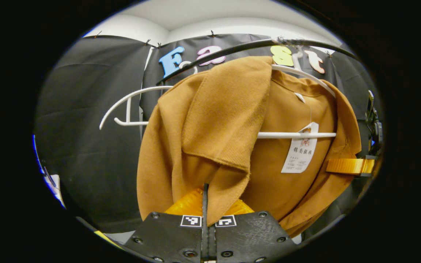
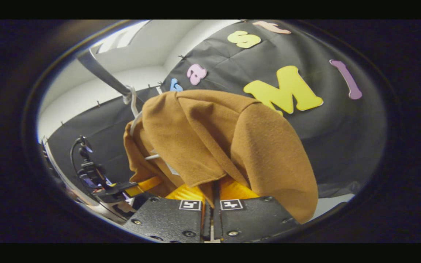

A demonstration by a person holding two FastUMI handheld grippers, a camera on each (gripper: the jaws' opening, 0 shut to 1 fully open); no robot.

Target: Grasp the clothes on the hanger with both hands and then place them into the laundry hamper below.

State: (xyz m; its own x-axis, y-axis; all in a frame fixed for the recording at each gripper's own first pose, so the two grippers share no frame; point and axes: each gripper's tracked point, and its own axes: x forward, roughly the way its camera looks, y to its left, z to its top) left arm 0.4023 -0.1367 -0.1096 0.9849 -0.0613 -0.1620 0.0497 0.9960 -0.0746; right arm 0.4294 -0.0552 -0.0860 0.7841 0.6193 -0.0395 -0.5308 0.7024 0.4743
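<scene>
Now both your hand-held grippers, left (image 1: 208, 204) and right (image 2: 212, 199), pinch the coat (image 1: 232, 138) just ahead, one per side, so it lifts evenly off the hanger (image 1: 294, 134).

We are holding the left claw (image 1: 206, 204) low and pointing it forward, a little upward. Its two fingers are lying almost together, and a fold of the brown garment (image 1: 232, 138) is passing between them, so both fingers are pressing on the cloth. We are holding the right claw (image 2: 213, 197) in the same manner, tilted to one side; its fingers are also nearly closed, with a hanging edge of the same garment pinched between them. In the left gripper view, the right claw is appearing at the far right edge, touching the garment's side. In the right gripper view, the left claw is appearing at the lower left.
</scene>
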